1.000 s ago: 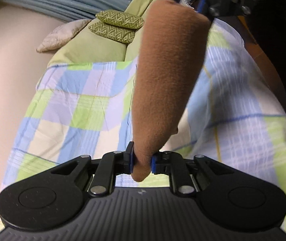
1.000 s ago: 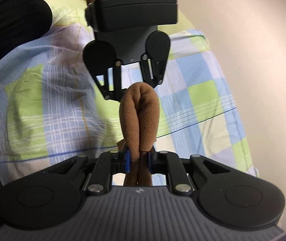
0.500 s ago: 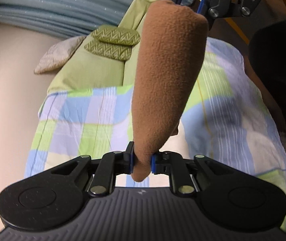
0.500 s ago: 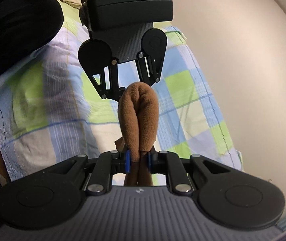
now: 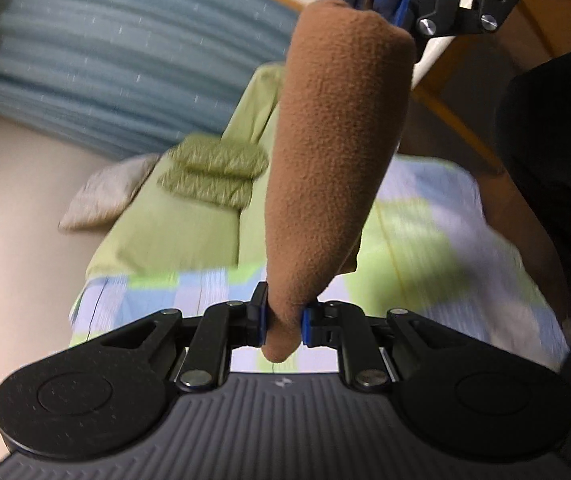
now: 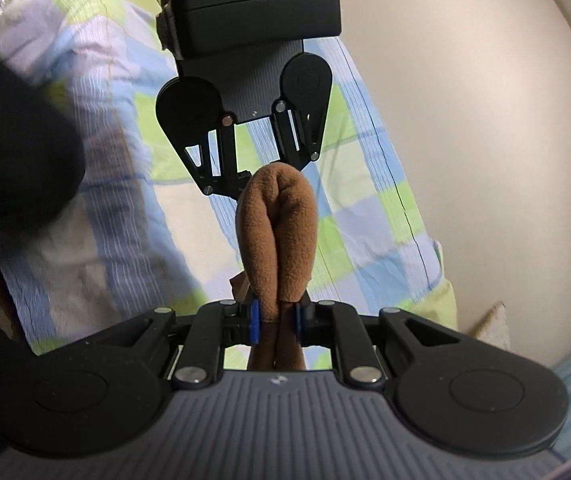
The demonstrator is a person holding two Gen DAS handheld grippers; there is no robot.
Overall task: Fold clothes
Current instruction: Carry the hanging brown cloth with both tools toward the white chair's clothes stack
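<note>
A brown fleece garment (image 5: 333,152) hangs stretched in the air between my two grippers, above a bed. My left gripper (image 5: 283,320) is shut on one end of it, blue pads pressing the cloth. In the left wrist view the right gripper (image 5: 383,4) pinches the far end at the top. In the right wrist view my right gripper (image 6: 275,318) is shut on the doubled brown fleece (image 6: 279,232), and the left gripper (image 6: 261,178) faces it from beyond the fold, held by a hand. The garment's lower part is hidden behind the tool bodies.
A checked blue, green and white bed cover (image 5: 425,232) lies below, with a light green sheet (image 5: 173,232), two patterned green pillows (image 5: 213,172) and a grey pillow (image 5: 101,192). A blue curtain (image 5: 105,60) hangs behind. A person's dark clothing (image 5: 557,160) is at right; a beige wall (image 6: 465,100) is beside the bed.
Both grippers have risen and swung with the garment still held. The left wrist view now shows more curtain and pillows, and less of the checked cover.
</note>
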